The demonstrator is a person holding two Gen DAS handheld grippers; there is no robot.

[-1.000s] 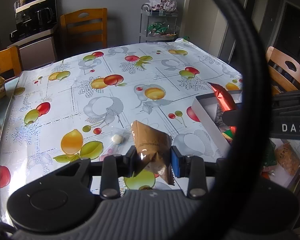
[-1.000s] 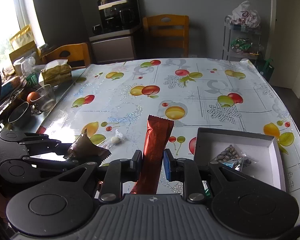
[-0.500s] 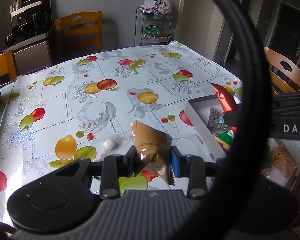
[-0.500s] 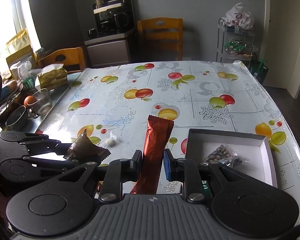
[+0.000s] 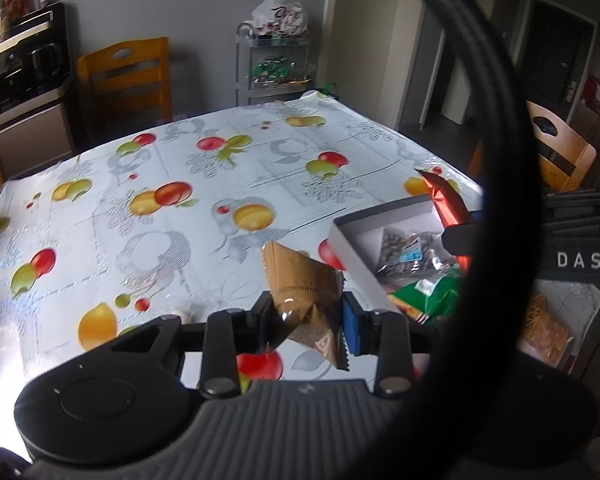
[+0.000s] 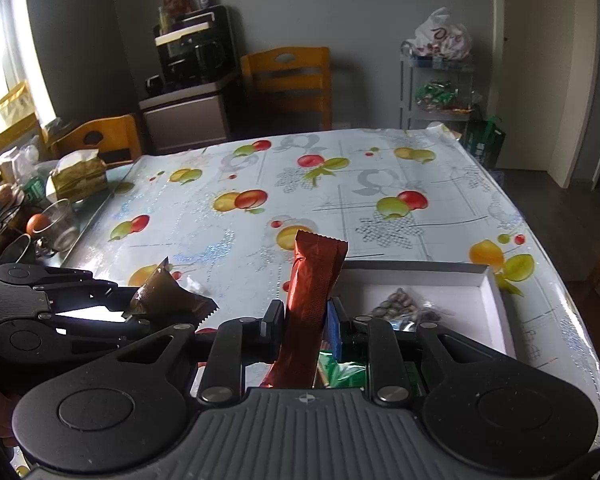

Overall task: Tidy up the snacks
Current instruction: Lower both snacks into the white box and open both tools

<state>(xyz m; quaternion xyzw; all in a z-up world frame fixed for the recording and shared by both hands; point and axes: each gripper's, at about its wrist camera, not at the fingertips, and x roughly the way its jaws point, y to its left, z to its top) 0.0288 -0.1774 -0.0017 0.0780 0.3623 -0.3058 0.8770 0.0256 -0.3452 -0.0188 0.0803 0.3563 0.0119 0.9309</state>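
Organize snacks, state at this moment.

Left hand-held gripper (image 5: pixel 306 318): clamped on a brown pouch (image 5: pixel 304 288), held clear above the tabletop (image 5: pixel 180 216), centre-bottom of the left view. In the right view the same pouch shows at lower left, its serrated edge sticking out past the fingers.

Right hand-held gripper (image 6: pixel 306 326): clamped on a red bar (image 6: pixel 314 300), which stands nearly upright between the pads, bottom centre of the right view. Its lower end hangs over green wrappers below the gripper.

Box (image 6: pixel 496 304) (white, open, shallow) sits on the tabletop at lower right of the right view, close to the tabletop's near right edge.

Done so far, as far as visible: the box already holds a clear bag of dark nuts (image 5: pixel 408 248) and a green packet (image 5: pixel 428 296). An orange snack bag (image 5: pixel 544 324) lies at lower right of the left view; whether it is inside the box I cannot tell.

Left to do: both held items are not yet in the box. One small pale sweet (image 5: pixel 184 314) lies loose on the tabletop just left of the left gripper (partly hidden by it).

Judgement: well along; two drops pending, then the loose sweet.
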